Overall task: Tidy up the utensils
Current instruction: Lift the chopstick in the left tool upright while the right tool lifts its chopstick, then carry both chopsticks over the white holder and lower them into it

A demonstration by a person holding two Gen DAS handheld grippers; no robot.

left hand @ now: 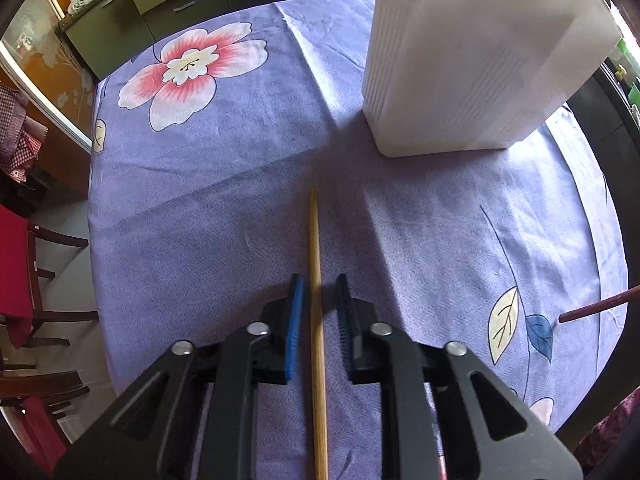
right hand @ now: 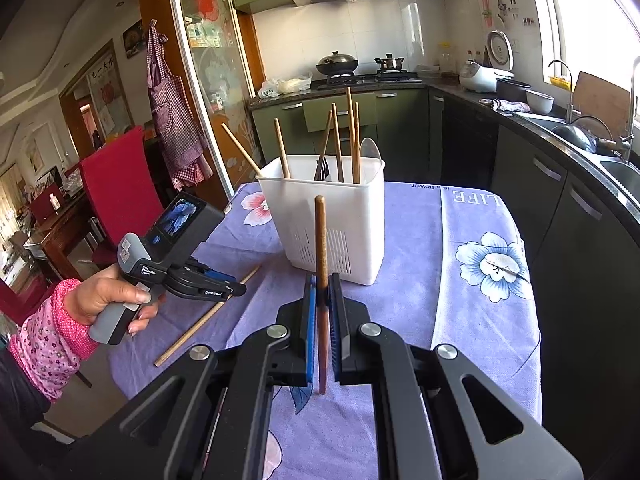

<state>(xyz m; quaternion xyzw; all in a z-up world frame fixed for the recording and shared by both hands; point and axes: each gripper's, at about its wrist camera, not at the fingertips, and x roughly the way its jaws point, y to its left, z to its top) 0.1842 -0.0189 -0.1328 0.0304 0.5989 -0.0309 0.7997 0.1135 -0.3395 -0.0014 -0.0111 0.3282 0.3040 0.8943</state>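
Note:
A light bamboo chopstick lies on the purple flowered cloth; it also shows in the right wrist view. My left gripper is open and straddles the chopstick low over the cloth, its pads not touching it. My right gripper is shut on a dark brown chopstick, held nearly upright in front of the white utensil holder. The holder has several chopsticks, a fork and a spoon standing in it. It rises close ahead at the right in the left wrist view. The brown chopstick's tip shows there too.
The table's left edge drops to red chairs and the floor. Green cabinets stand beyond the far edge. A dark counter with a sink runs along the right. The left hand in a pink sleeve holds the left gripper's handle.

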